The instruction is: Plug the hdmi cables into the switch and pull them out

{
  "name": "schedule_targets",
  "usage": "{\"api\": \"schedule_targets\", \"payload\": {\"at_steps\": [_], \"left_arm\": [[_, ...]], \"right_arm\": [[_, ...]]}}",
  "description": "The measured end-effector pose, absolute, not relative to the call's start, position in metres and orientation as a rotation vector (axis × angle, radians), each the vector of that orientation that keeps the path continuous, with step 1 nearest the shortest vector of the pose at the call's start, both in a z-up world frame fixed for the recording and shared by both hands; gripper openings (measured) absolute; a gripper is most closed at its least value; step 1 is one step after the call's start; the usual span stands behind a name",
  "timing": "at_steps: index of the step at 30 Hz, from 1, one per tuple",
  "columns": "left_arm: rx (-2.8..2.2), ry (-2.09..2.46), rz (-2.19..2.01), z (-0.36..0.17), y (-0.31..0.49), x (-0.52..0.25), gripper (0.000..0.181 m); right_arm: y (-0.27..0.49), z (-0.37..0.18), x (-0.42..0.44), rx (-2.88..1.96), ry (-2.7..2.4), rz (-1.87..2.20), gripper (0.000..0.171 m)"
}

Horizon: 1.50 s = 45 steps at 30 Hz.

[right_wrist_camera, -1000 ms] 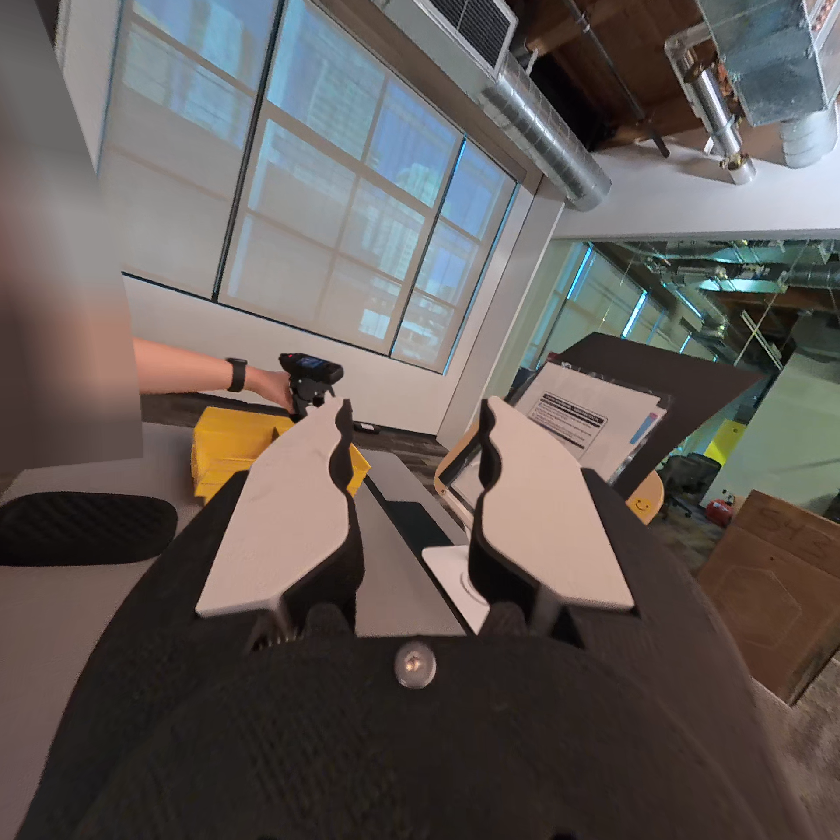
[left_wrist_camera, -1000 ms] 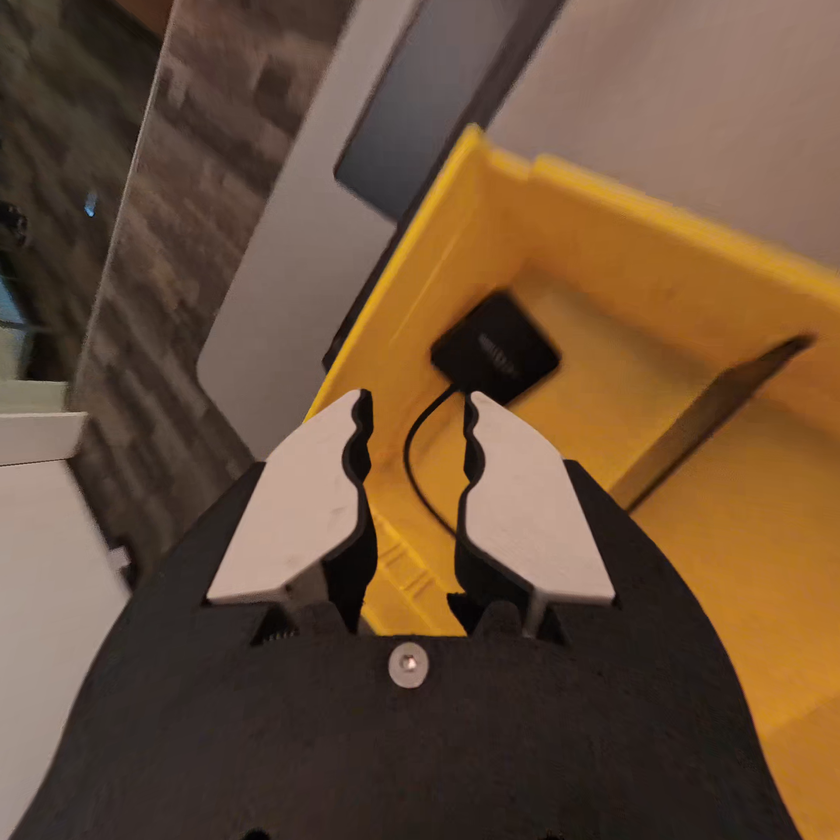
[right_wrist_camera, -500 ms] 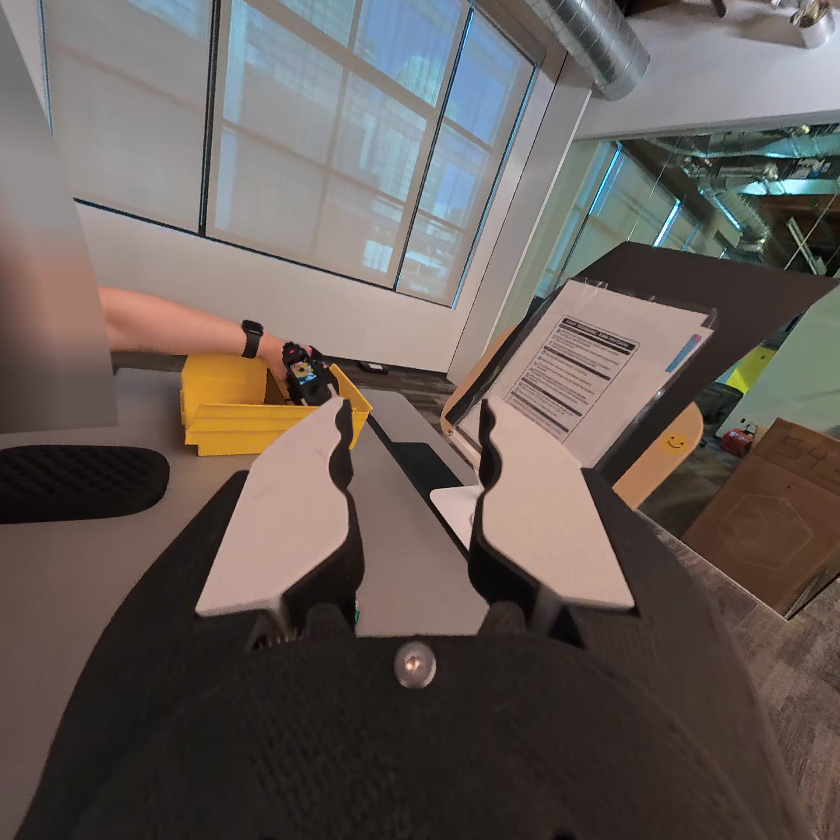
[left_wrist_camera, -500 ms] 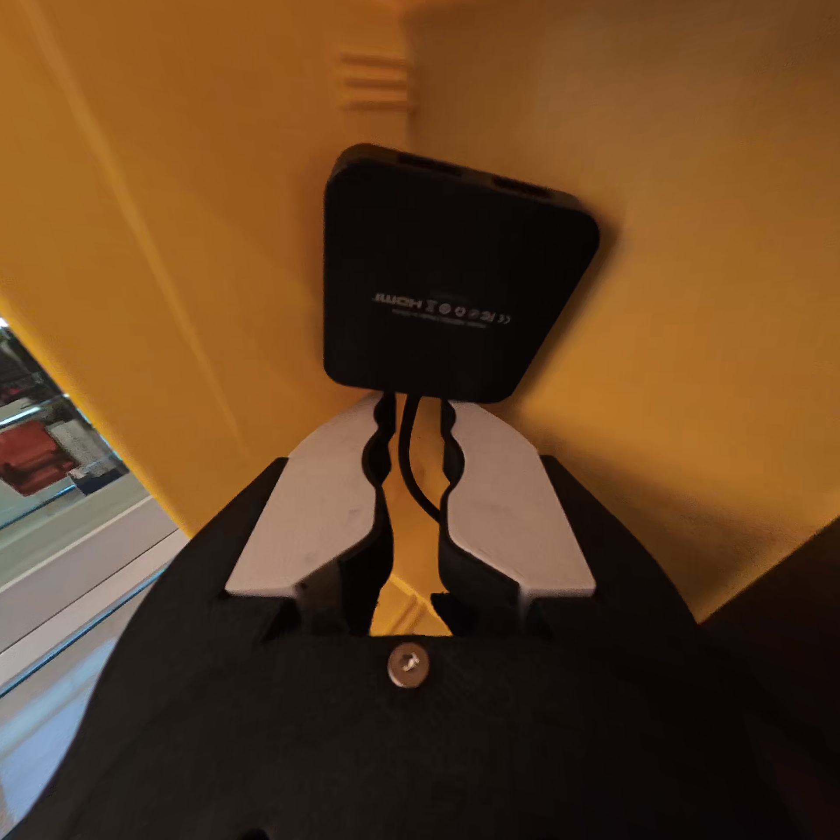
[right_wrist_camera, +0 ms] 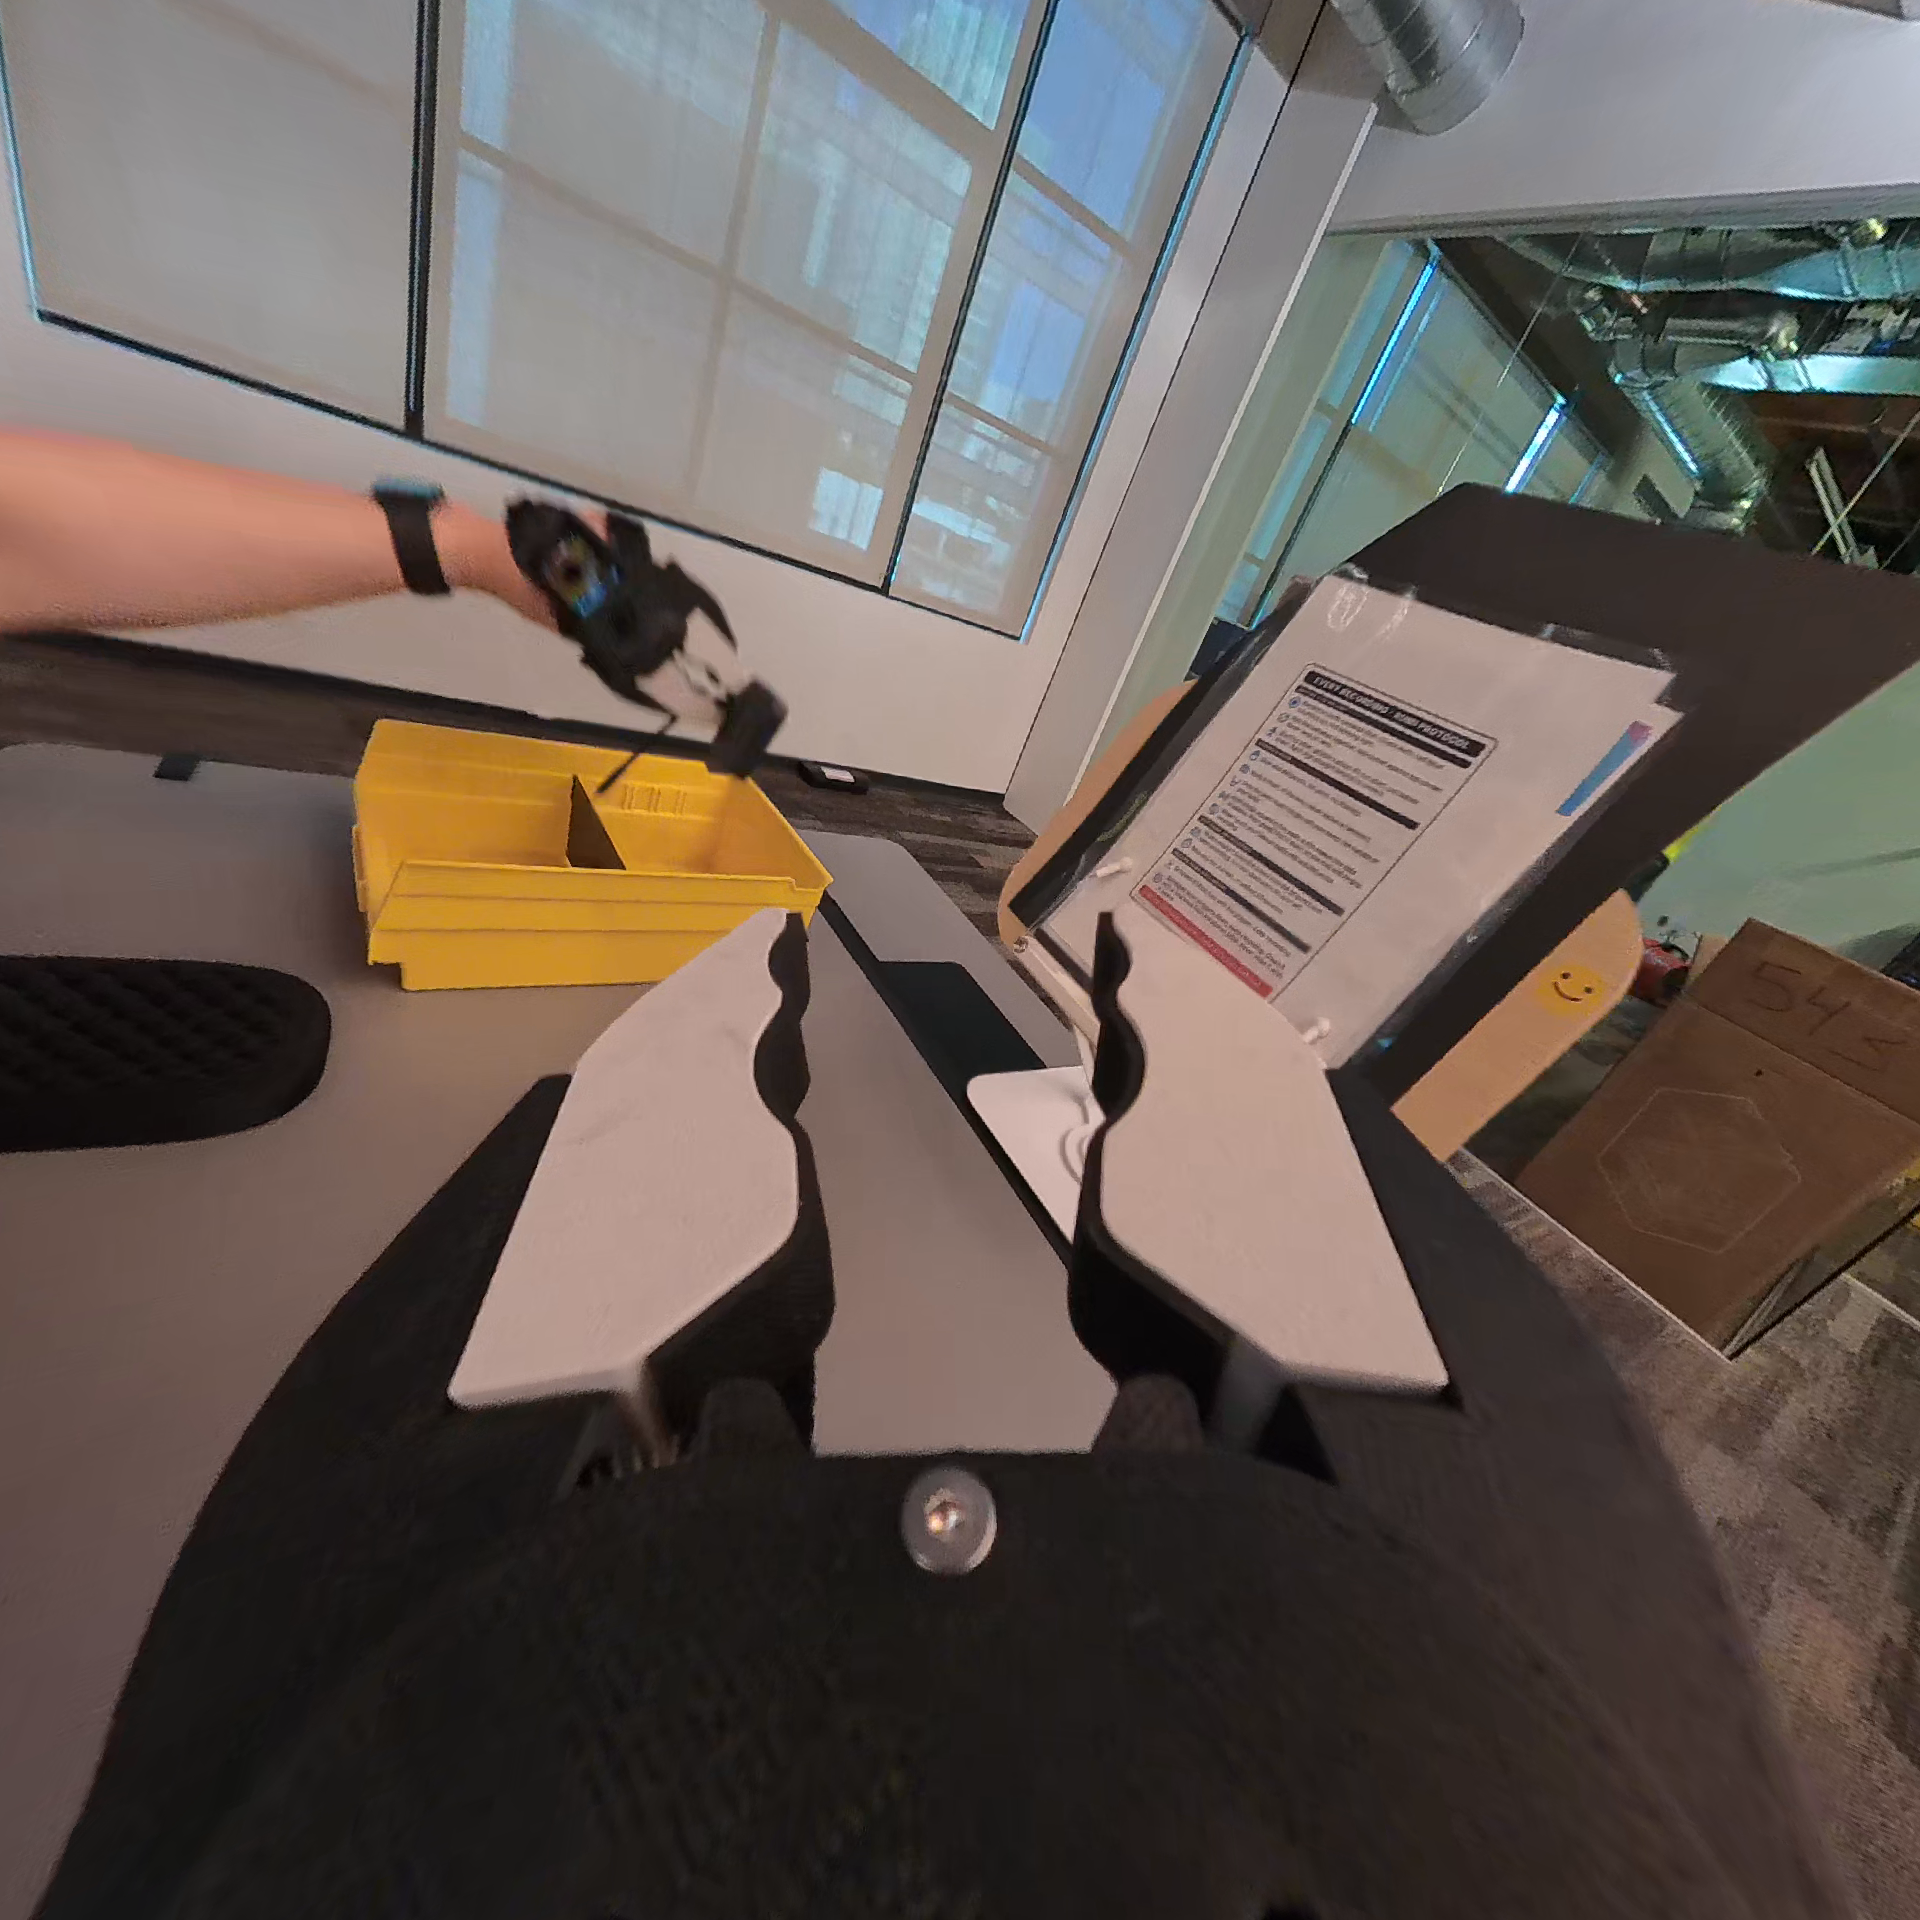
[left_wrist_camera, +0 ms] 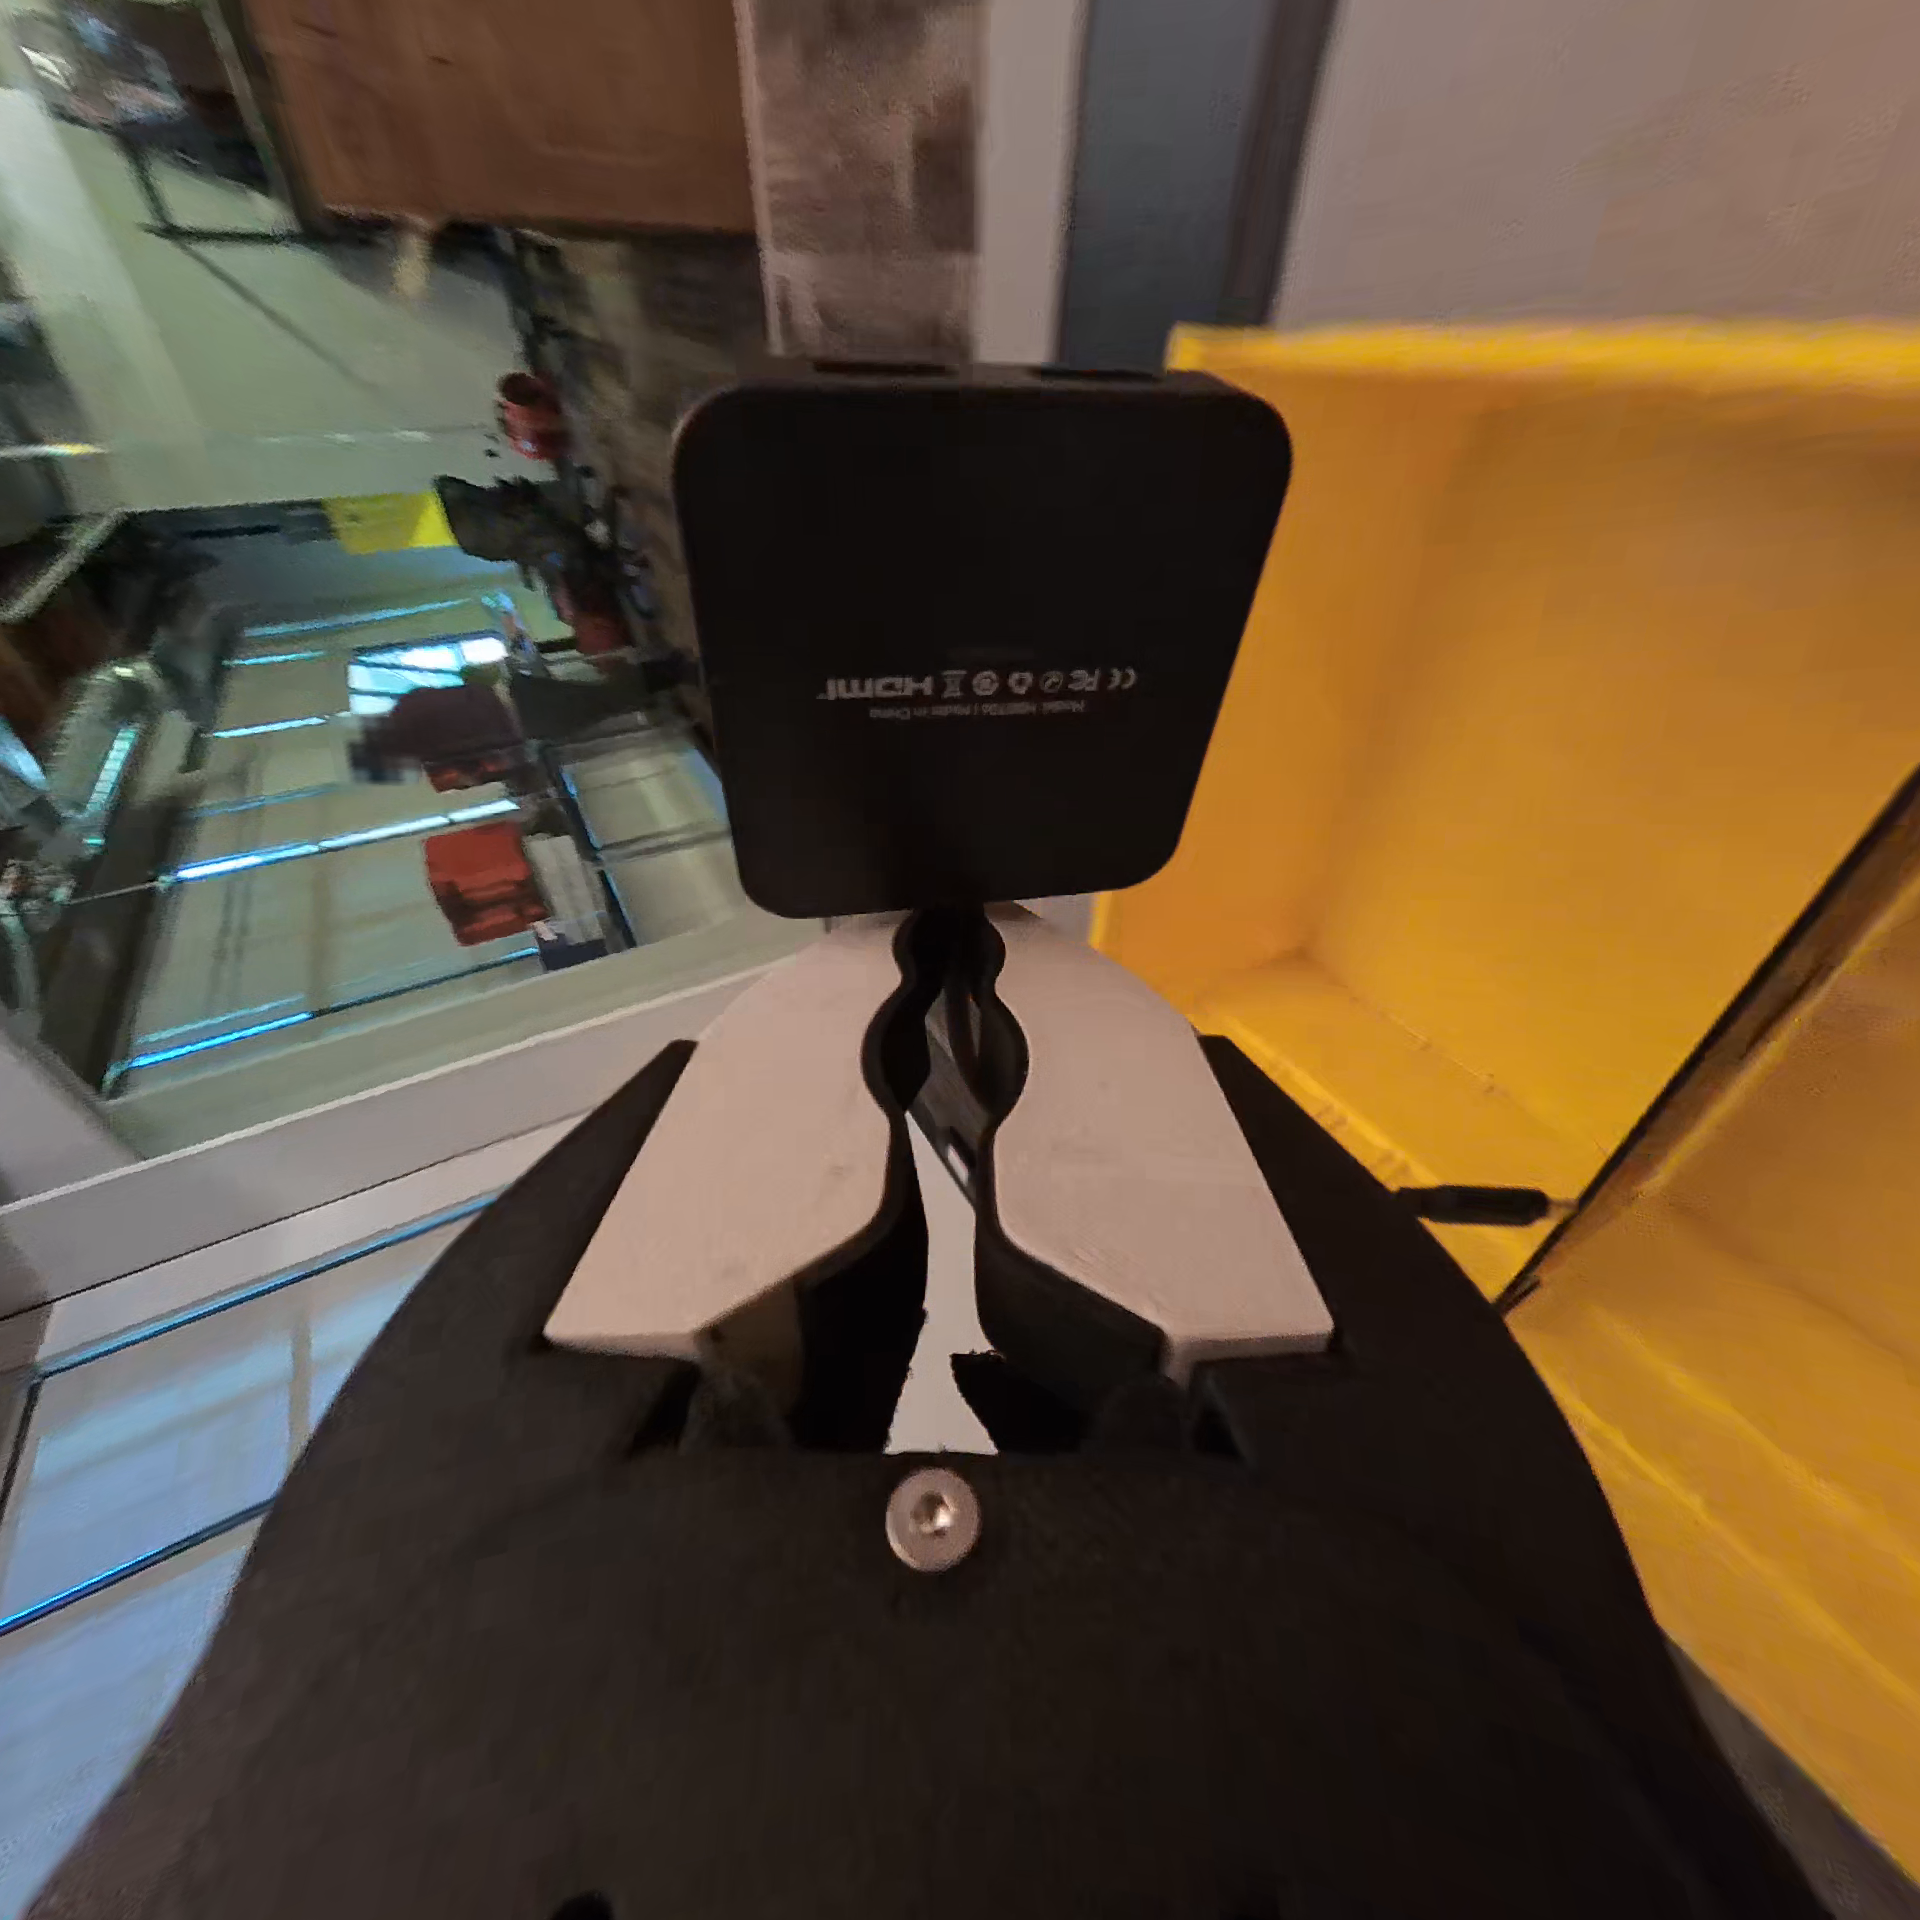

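Note:
My left gripper [left_wrist_camera: 948, 935] is shut on the short black cable of the black square HDMI switch [left_wrist_camera: 977, 644], right at its near edge, and holds the switch in the air above the yellow bin [left_wrist_camera: 1455, 727]. Two ports show on the switch's far edge. In the right wrist view the left gripper [right_wrist_camera: 717, 675] hangs over the bin [right_wrist_camera: 582, 914] with the switch [right_wrist_camera: 750, 724] at its tips and the cable trailing down. My right gripper [right_wrist_camera: 945, 966] is open and empty, low over the grey table [right_wrist_camera: 935, 1299]. No other HDMI cable shows.
The yellow bin has a black divider [right_wrist_camera: 592, 831] across its middle. A black mesh pad [right_wrist_camera: 135, 1039] lies at the table's left. A stand with a printed sheet [right_wrist_camera: 1330, 831] is at the right table edge, a cardboard box [right_wrist_camera: 1745, 1143] on the floor beyond. Left tips to right tips: about 50 cm.
My left gripper went down into the bin, shut on the switch's cable and lifted the switch out and above the bin. The right gripper tilted down toward the table and stayed open.

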<state>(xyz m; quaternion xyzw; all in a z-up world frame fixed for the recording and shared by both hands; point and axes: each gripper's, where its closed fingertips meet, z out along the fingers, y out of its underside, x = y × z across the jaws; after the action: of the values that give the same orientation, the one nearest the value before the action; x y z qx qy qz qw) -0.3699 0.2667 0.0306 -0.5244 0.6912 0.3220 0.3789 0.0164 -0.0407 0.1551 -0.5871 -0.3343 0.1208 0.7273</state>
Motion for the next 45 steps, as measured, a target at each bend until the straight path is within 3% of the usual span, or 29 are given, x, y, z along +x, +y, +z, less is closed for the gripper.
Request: {"api": "schedule_targets", "payload": {"at_steps": [4,8,11,14,18,22,26,31,39,45], "left_arm": [[-1.245,1.718,0.687,0.111,0.210,-0.328,0.004],[-1.221,1.859,0.367,0.129,0.130,-0.271,0.004],[-1.241,1.969,0.222,0.095,0.088,-0.237,0.004],[-1.317,2.109,0.134,0.023,0.062,-0.217,0.004],[-1.394,2.336,0.255,-0.079,0.052,-0.220,0.004],[-1.465,2.473,0.285,-0.134,0.049,-0.222,0.004],[-1.456,2.494,0.142,-0.142,0.043,-0.210,0.003],[-1.515,2.442,-0.056,-0.129,0.036,-0.201,0.003],[-2.236,2.071,-0.545,-0.121,0.024,-0.201,0.003],[-2.502,1.799,-0.499,-0.141,0.036,-0.218,0.003]], "right_arm": [[-0.023,0.135,-0.009,-1.320,-0.825,0.162,0.054],[-0.019,0.115,-0.049,-1.274,-0.986,0.065,0.055],[-0.026,0.102,-0.073,-1.240,-1.093,0.060,0.055],[-0.024,0.082,-0.077,-1.307,-1.154,0.057,0.055],[-0.008,0.038,-0.067,-1.519,-1.185,0.106,0.055],[0.029,-0.013,-0.042,-1.865,-1.002,0.165,0.053],[0.039,-0.058,-0.045,-1.992,-0.979,0.333,0.053],[0.041,-0.068,-0.050,-2.027,-1.016,0.290,0.054],[0.021,-0.073,-0.084,-1.977,-1.230,0.276,0.054],[0.032,-0.104,-0.067,-2.184,-1.122,0.243,0.051]]}}
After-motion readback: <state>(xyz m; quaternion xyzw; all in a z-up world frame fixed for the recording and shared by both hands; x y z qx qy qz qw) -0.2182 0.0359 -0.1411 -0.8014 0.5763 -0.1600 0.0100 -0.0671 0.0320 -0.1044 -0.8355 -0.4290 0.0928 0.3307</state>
